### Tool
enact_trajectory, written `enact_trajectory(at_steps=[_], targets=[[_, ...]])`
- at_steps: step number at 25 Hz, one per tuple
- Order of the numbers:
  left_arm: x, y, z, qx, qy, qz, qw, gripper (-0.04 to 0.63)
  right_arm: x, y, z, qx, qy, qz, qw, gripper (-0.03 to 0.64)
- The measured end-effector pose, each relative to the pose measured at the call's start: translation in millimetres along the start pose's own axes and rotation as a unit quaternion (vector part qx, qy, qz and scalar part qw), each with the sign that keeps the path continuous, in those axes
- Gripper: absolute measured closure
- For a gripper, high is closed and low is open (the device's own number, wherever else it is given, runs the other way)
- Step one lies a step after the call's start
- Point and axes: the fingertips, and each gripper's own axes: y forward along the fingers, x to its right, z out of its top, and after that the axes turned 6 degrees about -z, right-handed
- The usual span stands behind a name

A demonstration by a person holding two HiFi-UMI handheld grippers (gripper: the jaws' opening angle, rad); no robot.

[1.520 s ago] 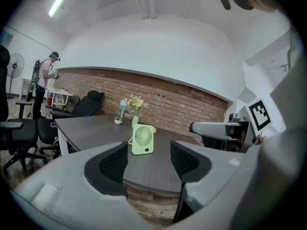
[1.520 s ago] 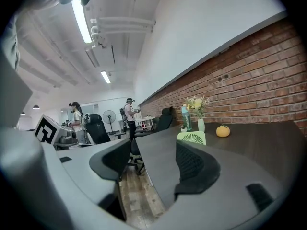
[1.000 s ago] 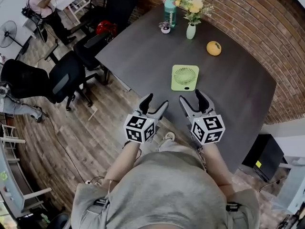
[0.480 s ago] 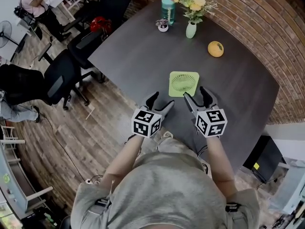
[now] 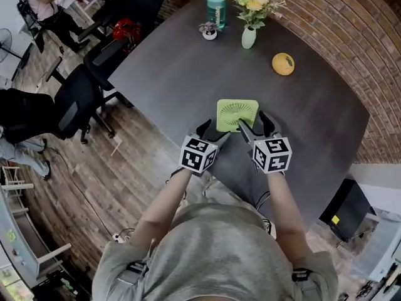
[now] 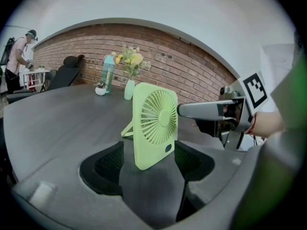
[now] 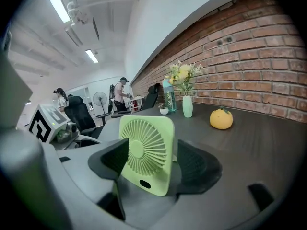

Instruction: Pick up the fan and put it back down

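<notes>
The green fan (image 5: 237, 115) stands upright on the dark tabletop (image 5: 182, 74). It is close to the edge nearest to me, about at the middle of that edge, and it leans a little back on its small stand (image 6: 126, 130). Its grille face looks toward me, so its broad side runs from my left to my right and its thin side runs away from me.

My left gripper (image 5: 214, 133) is at the fan's near left corner and my right gripper (image 5: 255, 125) is at its near right corner. The fan lies straight ahead, between the two, and both point forward and somewhat down at it. I judge them about equally near.

The jaws of both grippers have just been opening and now stand wide apart. In each gripper view the lower part of the fan is in the gap between the jaws. I see no pad pressing on it, so neither gripper holds anything.

The fan is not yet lifted. I think each gripper must come a little more forward to take one side of the thin body. Both should then close together, otherwise the light fan can tip back on its stand.
</notes>
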Motion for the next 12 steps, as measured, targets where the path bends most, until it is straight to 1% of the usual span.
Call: enact_trajectory(at_steps=[3,6,12], targets=[[-4.8,15.6,-6.0,-0.019,0.002,0.000,0.9998,0.281,4.9,10.8,-4.6,-0.004,0.001,-0.003,1.000,0.311],[-8.6,28.2,-9.8,-0.031,-0.002,0.000,0.9995,0.281,7.1,19.5,-7.7,-0.007,0.003,0.002,1.000,0.311],[-11.1,42.5,-8.5,-0.034,-0.003,0.001,0.9994,0.281,5.1,30.4,-12.1,-0.012,-0.002,0.019,1.000,0.310]])
